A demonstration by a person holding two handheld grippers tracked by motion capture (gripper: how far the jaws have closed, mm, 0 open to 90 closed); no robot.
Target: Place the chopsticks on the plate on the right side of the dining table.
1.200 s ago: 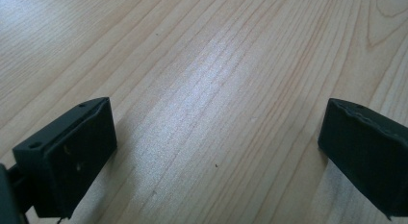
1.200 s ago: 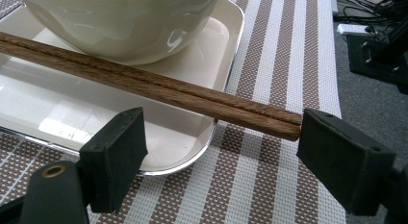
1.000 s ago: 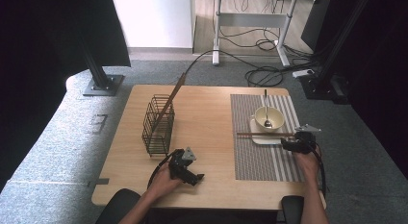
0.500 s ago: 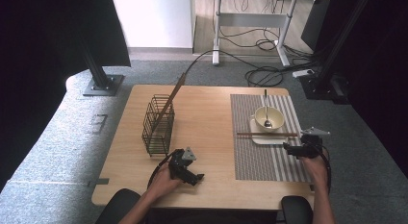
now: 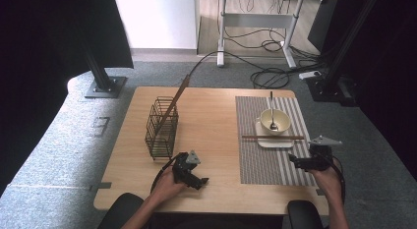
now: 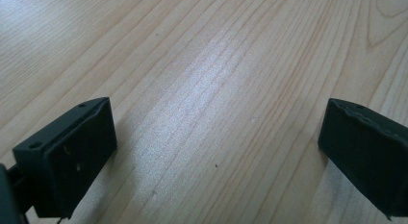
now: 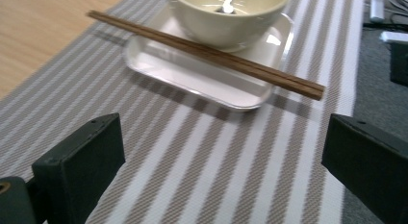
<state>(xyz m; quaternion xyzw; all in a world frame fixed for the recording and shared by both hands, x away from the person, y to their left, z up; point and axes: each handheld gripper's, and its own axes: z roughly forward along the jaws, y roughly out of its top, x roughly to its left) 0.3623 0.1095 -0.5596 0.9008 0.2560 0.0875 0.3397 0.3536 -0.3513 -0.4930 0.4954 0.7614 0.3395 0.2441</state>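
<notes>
A pair of brown chopsticks (image 5: 273,137) (image 7: 207,51) lies across the front rim of a white tray (image 5: 275,143) (image 7: 192,77). On the tray stands a cream bowl (image 5: 273,122) (image 7: 226,22) with a spoon (image 5: 271,111) in it. My right gripper (image 5: 295,160) (image 7: 221,171) hovers over the striped placemat (image 5: 260,165) (image 7: 192,152), just short of the tray. Its jaws have just been opening and stand wide apart with nothing between them. My left gripper (image 5: 201,181) (image 6: 216,156) rests open over bare wood (image 6: 216,65).
A black wire basket (image 5: 161,128) stands left of centre on the wooden table (image 5: 211,116), with a long brown stick (image 5: 174,103) leaning out of it. The table's right edge runs close beside my right hand. Cables and a desk frame lie on the floor beyond.
My right gripper has drawn back from the chopsticks' right end toward the table's near edge. The chopsticks stay on the tray. The left gripper has not moved.
</notes>
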